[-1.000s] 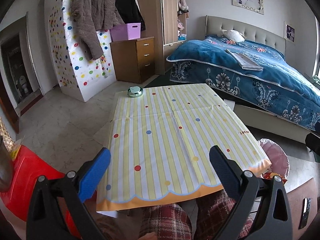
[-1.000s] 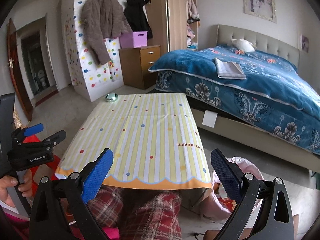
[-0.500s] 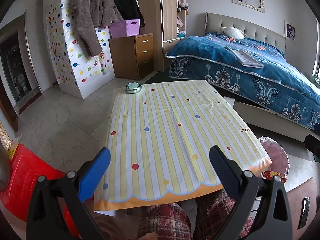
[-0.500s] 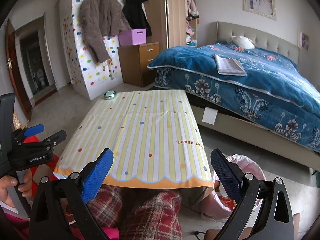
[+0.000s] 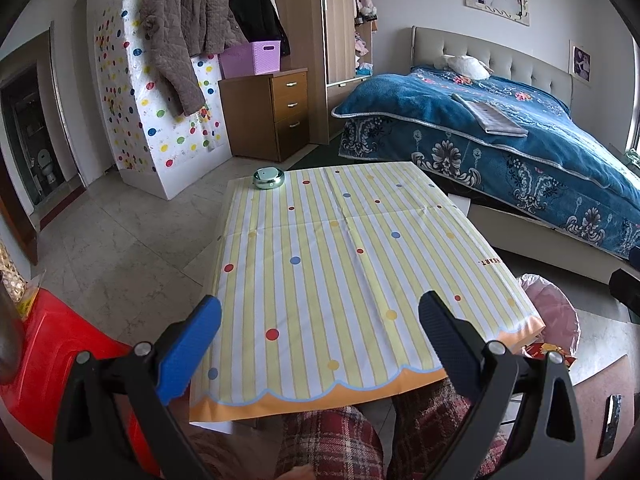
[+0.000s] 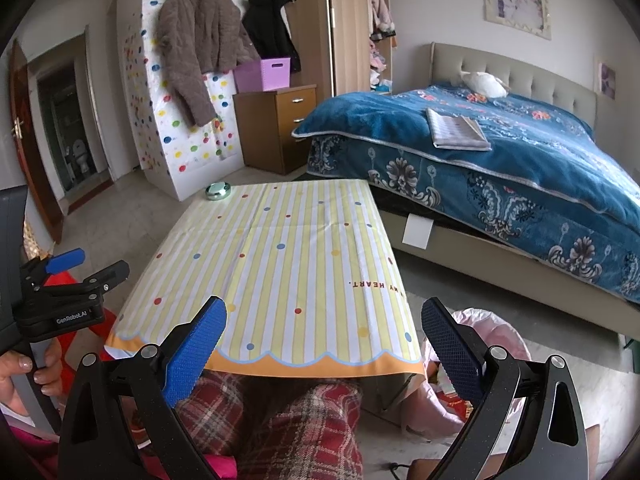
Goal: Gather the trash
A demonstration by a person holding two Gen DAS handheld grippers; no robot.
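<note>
A pink-lined trash bin (image 5: 554,314) stands on the floor by the table's near right corner, with red wrappers (image 5: 550,350) in it. In the right wrist view the same bin (image 6: 486,340) sits behind the right finger. The table (image 5: 340,264) carries a yellow striped, dotted cloth, and a small round metal tin (image 5: 268,178) rests at its far left corner. My left gripper (image 5: 320,312) hovers open over the near table edge, holding nothing. My right gripper (image 6: 324,314) is open and empty too, above a person's plaid-trousered lap. The left gripper (image 6: 96,266) also shows at the left, held in a hand.
A red plastic stool (image 5: 48,360) is at the near left. A bed with a blue cover (image 6: 500,168) runs along the right, close to the table. A wooden drawer unit (image 5: 276,112), a dotted panel hung with coats and a wardrobe line the far wall. Tiled floor lies left of the table.
Both views shifted only slightly, with the table sitting a touch higher in the frame. Both grippers stayed open and empty.
</note>
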